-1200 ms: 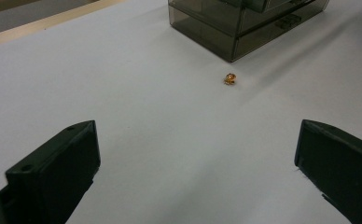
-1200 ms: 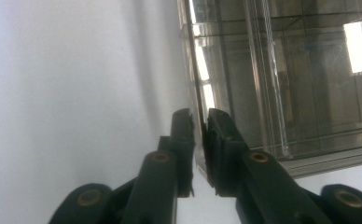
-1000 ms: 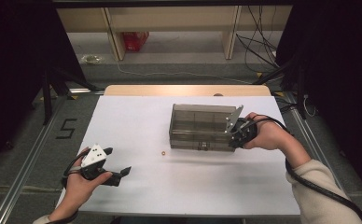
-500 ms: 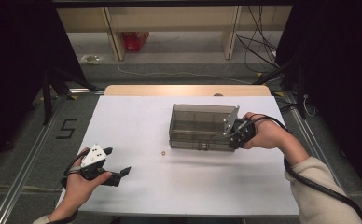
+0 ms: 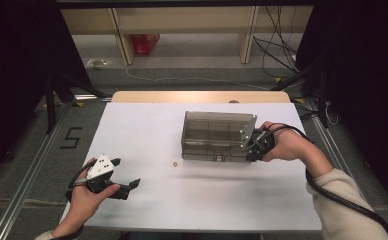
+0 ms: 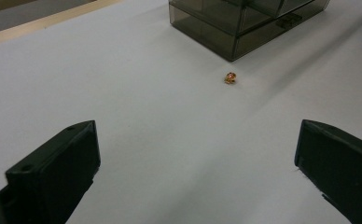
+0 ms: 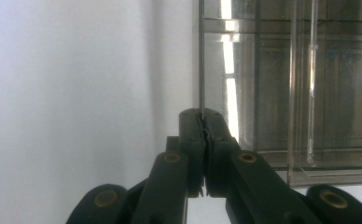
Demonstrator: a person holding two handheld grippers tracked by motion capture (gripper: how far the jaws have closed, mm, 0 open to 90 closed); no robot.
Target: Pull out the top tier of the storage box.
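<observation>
High view: a smoky clear plastic organizer box [image 5: 216, 136] sits right of centre on the white worktop [image 5: 147, 120], nearer the far edge. The right gripper [image 5: 254, 145] is at the box's right end, its jaws pinched shut on the thin lid edge. A tiny orange bead [image 5: 175, 163] lies just left of the box's front corner. The left gripper [image 5: 132, 186] rests near the front left corner, jaws spread.

Left gripper view: the two jaws stand wide apart with nothing between them; the bead [image 6: 230, 77] and the box [image 6: 244, 23] lie ahead.

Right gripper view: the jaws are closed on the box's [image 7: 305, 88] thin clear lid edge [image 7: 200, 70].
</observation>
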